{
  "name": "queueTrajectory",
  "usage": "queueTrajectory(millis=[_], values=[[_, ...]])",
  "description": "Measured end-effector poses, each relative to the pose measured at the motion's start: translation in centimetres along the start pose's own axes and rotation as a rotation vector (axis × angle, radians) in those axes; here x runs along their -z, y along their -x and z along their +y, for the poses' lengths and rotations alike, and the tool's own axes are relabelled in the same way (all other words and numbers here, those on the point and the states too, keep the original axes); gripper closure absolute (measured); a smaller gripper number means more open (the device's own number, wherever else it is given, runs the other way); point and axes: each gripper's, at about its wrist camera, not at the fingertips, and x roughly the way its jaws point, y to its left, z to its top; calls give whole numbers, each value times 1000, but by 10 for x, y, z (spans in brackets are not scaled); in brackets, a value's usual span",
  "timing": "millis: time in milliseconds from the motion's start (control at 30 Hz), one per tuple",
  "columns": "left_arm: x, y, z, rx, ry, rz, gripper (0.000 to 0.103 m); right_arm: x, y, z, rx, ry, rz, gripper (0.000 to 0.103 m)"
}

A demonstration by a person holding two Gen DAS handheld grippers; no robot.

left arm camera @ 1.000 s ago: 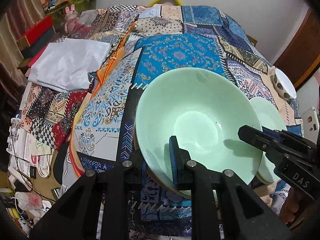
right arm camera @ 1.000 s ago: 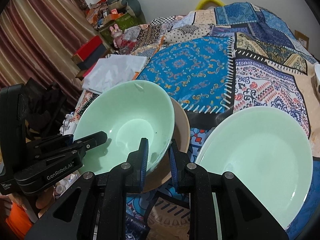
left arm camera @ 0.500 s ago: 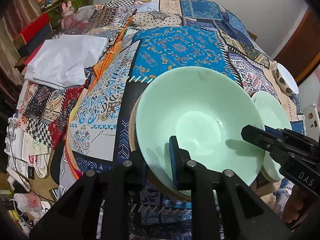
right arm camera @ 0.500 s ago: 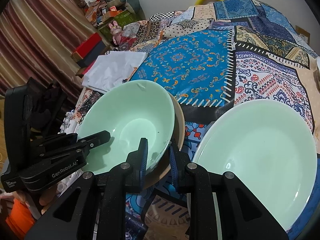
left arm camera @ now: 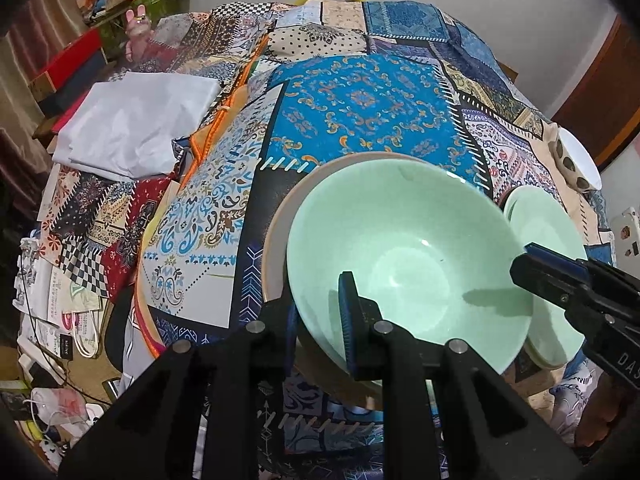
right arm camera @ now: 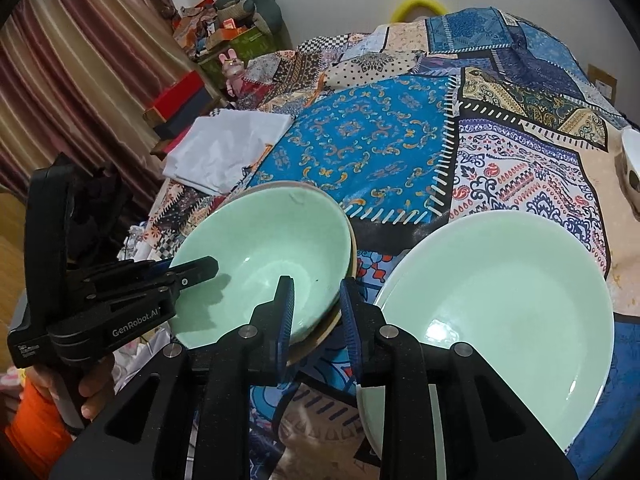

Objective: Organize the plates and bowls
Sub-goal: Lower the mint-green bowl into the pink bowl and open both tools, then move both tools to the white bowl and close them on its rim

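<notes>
Since one second ago: the right tool (right arm camera: 316, 284) has gone from nearly pressed together to a visible gap, and its jaws are opening now. The green bowl (right arm camera: 260, 240) sits further over to the right on the tan plate (left arm camera: 276, 240), so more of that plate's left rim is exposed. The bowl's right rim and the edge of the tan plate lie between the right tool's blue pads; the pads stand off the rim and do not appear to press on it. The left tool (left arm camera: 320, 300) is closed and pinching the bowl's near rim, one finger inside the bowl, the other outside and mostly hidden behind its wall. The green bowl rests in the tan plate on the patchwork cloth (left arm camera: 360, 112). A green plate (right arm camera: 500, 300) lies just beside this stack on its right, apart from it. A spotted bowl (left arm camera: 576, 160) stands at the far right edge of the cloth. A white folded sheet (left arm camera: 132, 120) lies far left, well apart from the dishes.
</notes>
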Motion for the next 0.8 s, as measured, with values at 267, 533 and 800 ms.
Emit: queueTrajectory(millis=[267, 533, 800], values=[[-3, 13, -7, -91, -59, -30, 82, -1, 14, -4, 3, 5, -30, 80], [-14, 49, -21, -100, -89, -119, 77, -1, 54, -27, 68, 9, -104, 78], [-29, 92, -74, -41, -160, -238, 61, -6, 119, -58, 160, 2, -244, 57]])
